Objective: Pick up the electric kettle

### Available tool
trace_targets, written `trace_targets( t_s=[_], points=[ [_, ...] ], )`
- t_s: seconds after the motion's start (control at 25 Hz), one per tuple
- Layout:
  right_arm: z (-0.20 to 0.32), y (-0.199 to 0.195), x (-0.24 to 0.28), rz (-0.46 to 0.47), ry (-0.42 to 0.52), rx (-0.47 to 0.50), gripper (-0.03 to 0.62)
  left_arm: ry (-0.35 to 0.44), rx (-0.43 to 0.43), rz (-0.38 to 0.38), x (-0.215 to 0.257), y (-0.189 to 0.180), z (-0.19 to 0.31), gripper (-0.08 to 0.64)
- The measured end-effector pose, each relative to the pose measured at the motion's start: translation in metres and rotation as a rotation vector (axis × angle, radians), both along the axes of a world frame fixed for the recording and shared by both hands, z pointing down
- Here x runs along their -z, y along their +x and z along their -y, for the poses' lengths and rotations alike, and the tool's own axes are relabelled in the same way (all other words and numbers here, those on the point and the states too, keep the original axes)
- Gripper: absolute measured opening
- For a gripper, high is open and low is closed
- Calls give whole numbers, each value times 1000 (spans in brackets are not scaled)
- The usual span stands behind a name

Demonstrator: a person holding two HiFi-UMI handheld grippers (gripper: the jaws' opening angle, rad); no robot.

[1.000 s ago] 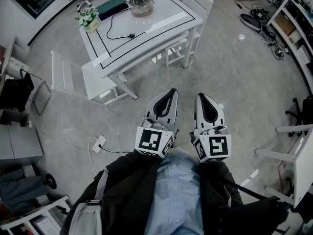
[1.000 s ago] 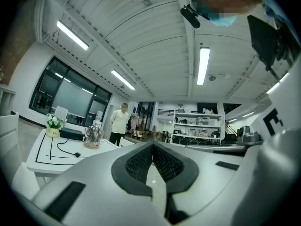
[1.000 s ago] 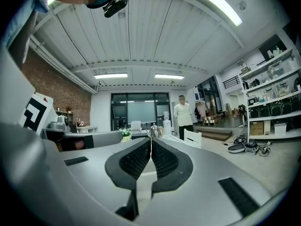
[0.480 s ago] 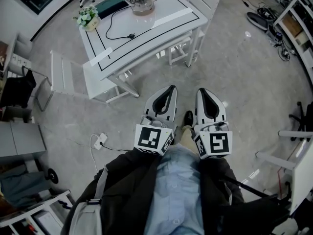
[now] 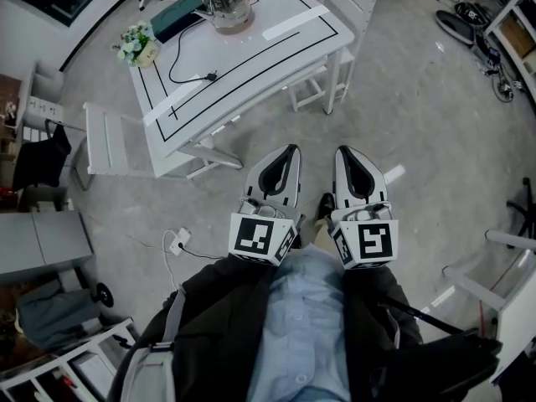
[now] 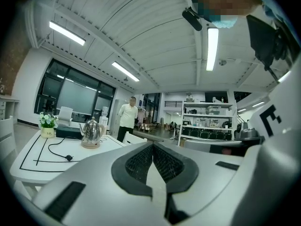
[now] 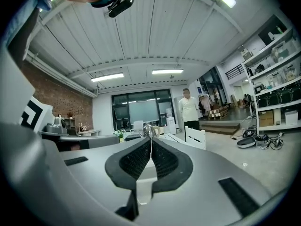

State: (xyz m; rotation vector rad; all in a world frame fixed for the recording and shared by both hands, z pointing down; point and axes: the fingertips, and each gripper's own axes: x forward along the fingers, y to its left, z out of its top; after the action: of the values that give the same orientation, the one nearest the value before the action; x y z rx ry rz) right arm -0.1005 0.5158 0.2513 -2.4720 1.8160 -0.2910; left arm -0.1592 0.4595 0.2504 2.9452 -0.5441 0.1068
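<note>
A shiny steel electric kettle (image 5: 224,2) with a pale handle stands on its base at the far end of the white table (image 5: 251,57). It also shows in the left gripper view (image 6: 92,132), and as a small shape past the jaw tips in the right gripper view (image 7: 149,131). My left gripper (image 5: 291,149) and right gripper (image 5: 343,151) are side by side over the floor, well short of the table, pointing toward it. Both are shut with nothing between the jaws.
On the table are a flower pot (image 5: 134,47), a dark green box (image 5: 177,19) and a black cord with plug (image 5: 205,76). White chairs (image 5: 113,141) (image 5: 335,7) flank it. A power strip (image 5: 176,243) lies on the floor. A person (image 6: 127,121) stands beyond the table.
Both grippers and the view have moved forward toward the table, which now sits lower and further left in the head view. The jaws have stayed shut.
</note>
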Motion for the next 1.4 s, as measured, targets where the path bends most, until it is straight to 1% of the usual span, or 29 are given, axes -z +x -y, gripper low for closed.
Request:
trace_targets(
  t_s=[0.28,0.4,0.56,0.88,1.04,1.2,1.4],
  points=[
    [28,55,6,-5,30,94,18,36,60,6,13,54,20,11],
    [37,74,12,0,46,109,18,52,94,8,17,66,29,11],
    [53,87,12,6,52,153,18,64,146,1,21,76,44,11],
    [91,89,11,3,47,227,18,54,219,-3,18,76,76,11],
    [121,100,1,-7,39,245,18,50,245,-14,8,83,105,11],
    [143,99,2,-17,21,257,18,39,266,-28,10,82,130,11],
    [188,106,-8,-8,-9,276,18,5,277,-14,-2,91,172,11]
  ],
)
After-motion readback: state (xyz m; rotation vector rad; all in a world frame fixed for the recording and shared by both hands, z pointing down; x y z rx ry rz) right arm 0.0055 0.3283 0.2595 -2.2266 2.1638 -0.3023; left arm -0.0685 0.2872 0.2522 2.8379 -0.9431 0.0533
